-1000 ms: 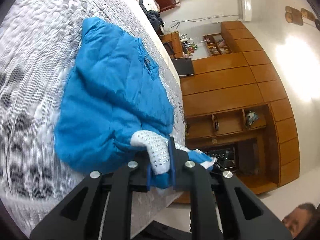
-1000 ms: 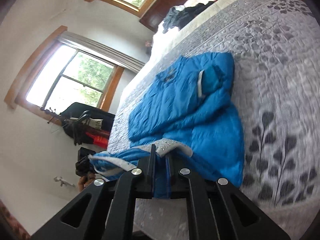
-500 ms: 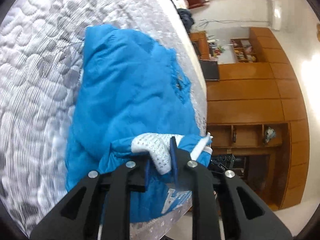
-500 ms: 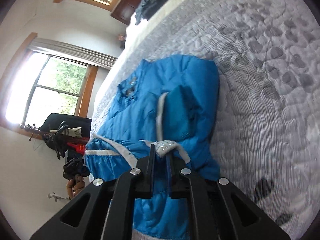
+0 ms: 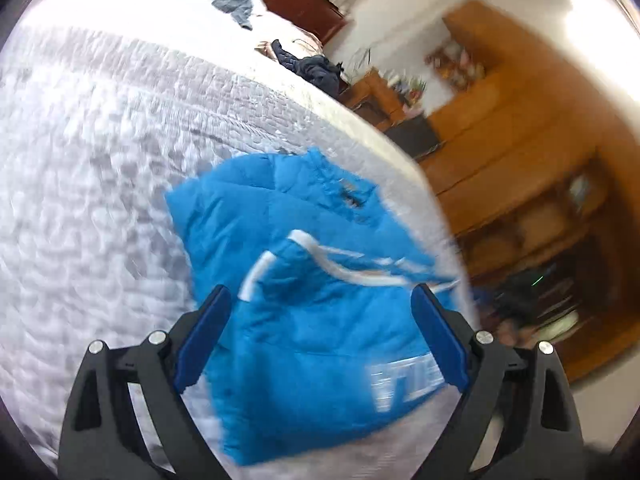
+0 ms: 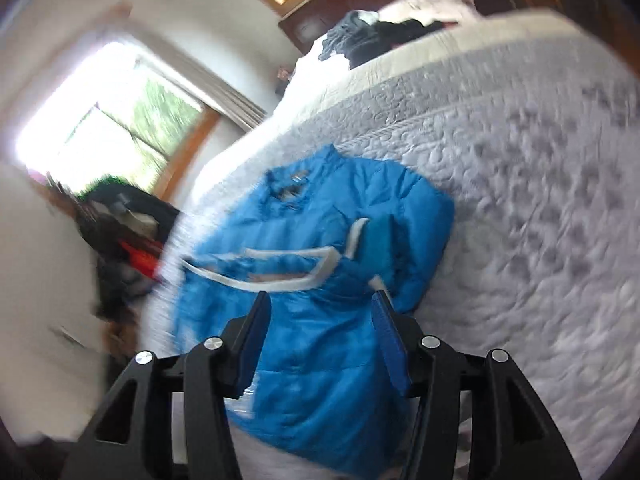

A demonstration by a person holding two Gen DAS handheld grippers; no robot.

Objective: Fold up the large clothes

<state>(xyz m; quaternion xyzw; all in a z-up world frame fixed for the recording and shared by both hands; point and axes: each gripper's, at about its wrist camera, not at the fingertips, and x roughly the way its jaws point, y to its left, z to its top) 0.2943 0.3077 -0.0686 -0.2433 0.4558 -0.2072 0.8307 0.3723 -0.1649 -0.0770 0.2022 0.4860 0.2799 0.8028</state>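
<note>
A bright blue padded jacket [image 5: 304, 264] with white trim lies folded over on the grey quilted bed [image 5: 80, 168]. Its lower part now rests on top of the upper part, near the bed's edge. My left gripper [image 5: 320, 300] hangs wide open just above the jacket, nothing between its blue pads. In the right wrist view the same jacket [image 6: 320, 240] lies below my right gripper [image 6: 320, 300], which is also open and empty. Both views are blurred by motion.
Dark clothes [image 5: 316, 68] are piled at the head of the bed, seen too in the right view as a heap [image 6: 376, 36]. Wooden cabinets and shelves [image 5: 520, 184] stand beyond the bed's edge. A window [image 6: 108, 128] and dark bags [image 6: 124, 216] are on the other side.
Both grippers carried the jacket's hem forward over the body, then opened and let it go. The hem now lies on the jacket and both grippers have drawn back.
</note>
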